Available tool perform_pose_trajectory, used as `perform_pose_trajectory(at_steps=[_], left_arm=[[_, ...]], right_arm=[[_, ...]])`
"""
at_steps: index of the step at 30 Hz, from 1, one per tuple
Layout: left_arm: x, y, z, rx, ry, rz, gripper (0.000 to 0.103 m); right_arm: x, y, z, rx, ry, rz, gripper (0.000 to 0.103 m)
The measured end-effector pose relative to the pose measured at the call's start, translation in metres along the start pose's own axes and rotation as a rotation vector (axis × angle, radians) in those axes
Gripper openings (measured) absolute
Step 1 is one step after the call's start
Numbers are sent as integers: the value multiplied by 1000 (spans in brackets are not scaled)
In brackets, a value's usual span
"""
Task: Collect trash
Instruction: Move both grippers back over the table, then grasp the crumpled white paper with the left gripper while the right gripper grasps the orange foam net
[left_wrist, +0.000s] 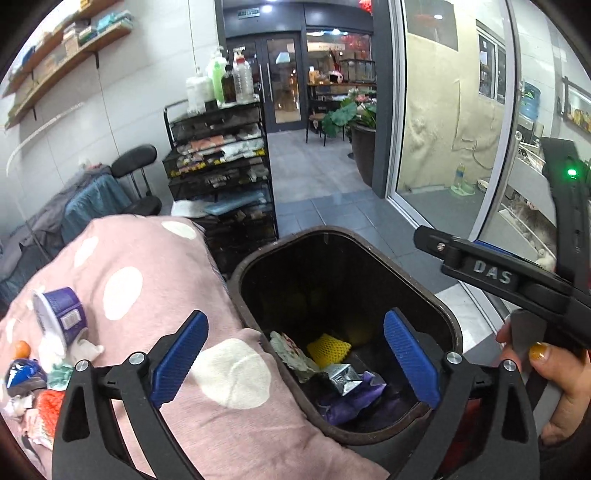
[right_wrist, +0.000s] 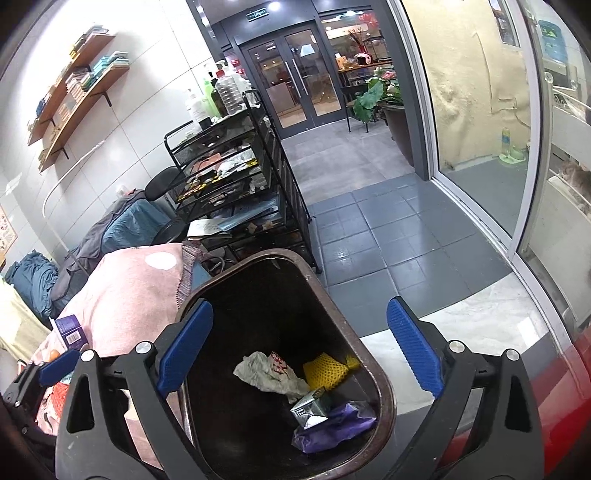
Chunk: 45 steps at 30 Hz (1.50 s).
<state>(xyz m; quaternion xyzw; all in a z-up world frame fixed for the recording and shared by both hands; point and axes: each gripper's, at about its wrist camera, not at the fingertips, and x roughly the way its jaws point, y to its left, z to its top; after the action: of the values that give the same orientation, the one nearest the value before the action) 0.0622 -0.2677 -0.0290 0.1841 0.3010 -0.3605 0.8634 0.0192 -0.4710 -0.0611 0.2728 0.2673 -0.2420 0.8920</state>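
Observation:
A dark brown trash bin (left_wrist: 448, 325) (right_wrist: 384, 391) stands beside a pink polka-dot blanket (left_wrist: 147, 266) (right_wrist: 136, 280). Inside lie a yellow foam net (left_wrist: 328, 349) (right_wrist: 325, 369), a silver wrapper (left_wrist: 343, 376) (right_wrist: 312, 408), a purple wrapper (left_wrist: 351, 402) (right_wrist: 332, 428) and crumpled paper (right_wrist: 269, 373). My left gripper (left_wrist: 295, 358) is open and empty over the bin's near left rim. My right gripper (right_wrist: 299, 354) is open and empty above the bin; it also shows in the left wrist view (left_wrist: 419, 236), its jaw state not visible there. A purple cup (left_wrist: 61, 315) (right_wrist: 70, 330) and several scraps, among them an orange net (left_wrist: 50, 410), lie on the blanket at left.
A black wire shelf cart (left_wrist: 221, 166) (right_wrist: 236, 177) with bottles stands behind the bin. A black chair (left_wrist: 136, 177) and draped clothes are at left. A grey tiled floor (right_wrist: 369, 229) leads to glass doors; a sliding glass door (right_wrist: 480, 110) is at right.

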Motion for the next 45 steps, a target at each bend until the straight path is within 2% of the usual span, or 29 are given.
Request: perform_pose_trajectory(at_steps=[4, 10, 20, 26, 36, 45], left_arm=[[-17, 3, -5, -3, -41, 20, 97], [-40, 21, -9, -59, -101, 39, 98], [-68, 63, -32, -156, -138, 147, 98], [-83, 98, -53, -231, -124, 213, 98], [-113, 167, -104, -388, -72, 361, 98], [-131, 247, -165, -587, 17, 407, 97]], right_arm=[[-1, 10, -3, -28, 2, 22, 94], [0, 33, -8, -80, 25, 70, 94], [-3, 79, -23, -136, 32, 157, 94], [-1, 116, -35, -195, 68, 234, 96], [-3, 205, -70, -392, 136, 399, 96], [-1, 278, -106, -567, 211, 524, 96]])
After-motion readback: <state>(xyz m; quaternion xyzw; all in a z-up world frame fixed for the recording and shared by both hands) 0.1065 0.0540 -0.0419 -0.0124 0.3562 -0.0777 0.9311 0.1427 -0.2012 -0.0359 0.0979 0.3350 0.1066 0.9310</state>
